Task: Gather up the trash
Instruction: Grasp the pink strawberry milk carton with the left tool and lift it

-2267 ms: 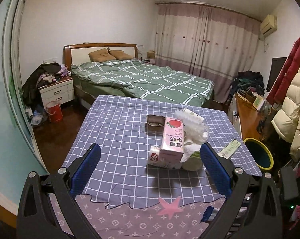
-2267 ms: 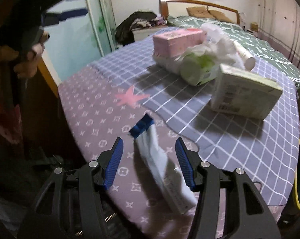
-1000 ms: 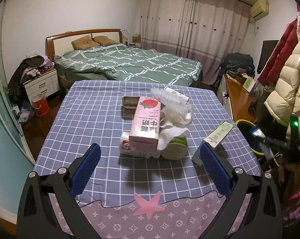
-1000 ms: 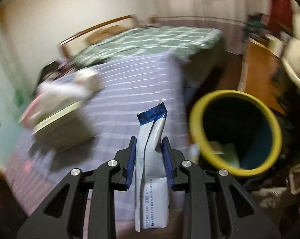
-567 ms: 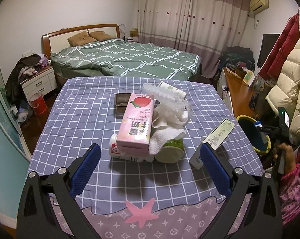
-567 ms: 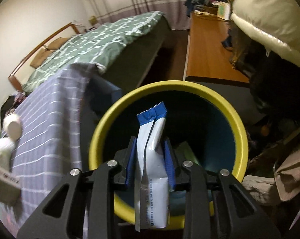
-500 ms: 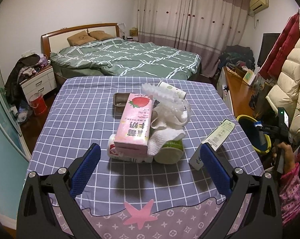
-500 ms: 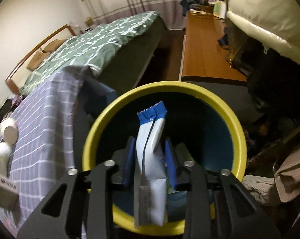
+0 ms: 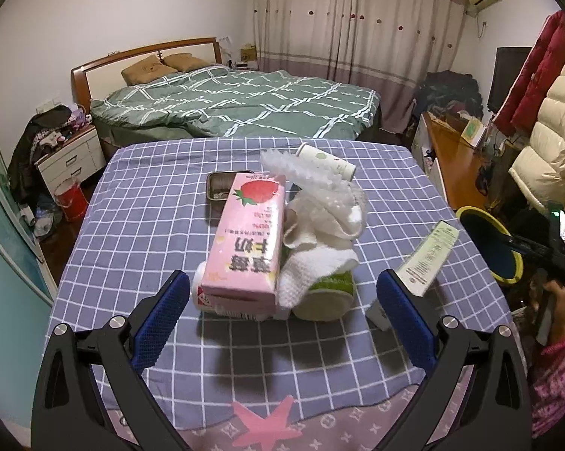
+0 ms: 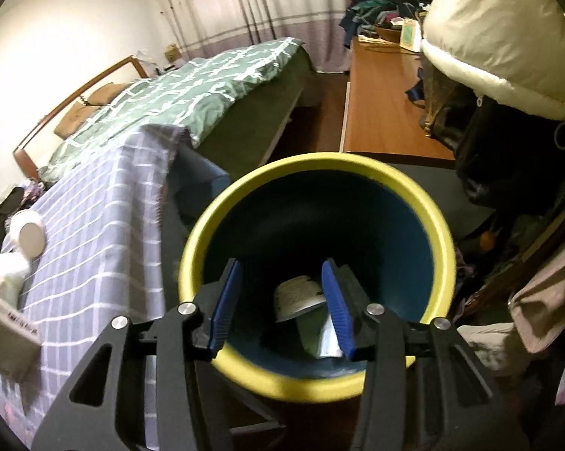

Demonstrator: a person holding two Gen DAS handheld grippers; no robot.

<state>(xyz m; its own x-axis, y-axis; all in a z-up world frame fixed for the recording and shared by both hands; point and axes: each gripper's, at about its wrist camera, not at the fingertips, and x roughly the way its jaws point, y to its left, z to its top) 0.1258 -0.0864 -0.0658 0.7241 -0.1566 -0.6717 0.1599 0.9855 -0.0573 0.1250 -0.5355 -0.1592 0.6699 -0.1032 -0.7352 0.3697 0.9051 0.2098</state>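
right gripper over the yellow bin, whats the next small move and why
Probably lift the right gripper back out of the yellow bin and swing it toward the table. Its jaws have just been opening and nothing is between them; a white packet lies inside the bin. A pink carton, a crumpled white towel and a flat box are on the table.

A carton (image 9: 245,248) is stacked on a bottle (image 9: 201,293) at table (image 9: 139,225) centre, w/ a cloth (image 9: 312,263) and cup (image 9: 325,297) just to its right. A tin (image 9: 218,186) sits behind; a box (image 9: 425,259) leans further right. The bin (image 10: 312,376) stands beside the table's right edge, w/ trash inside.
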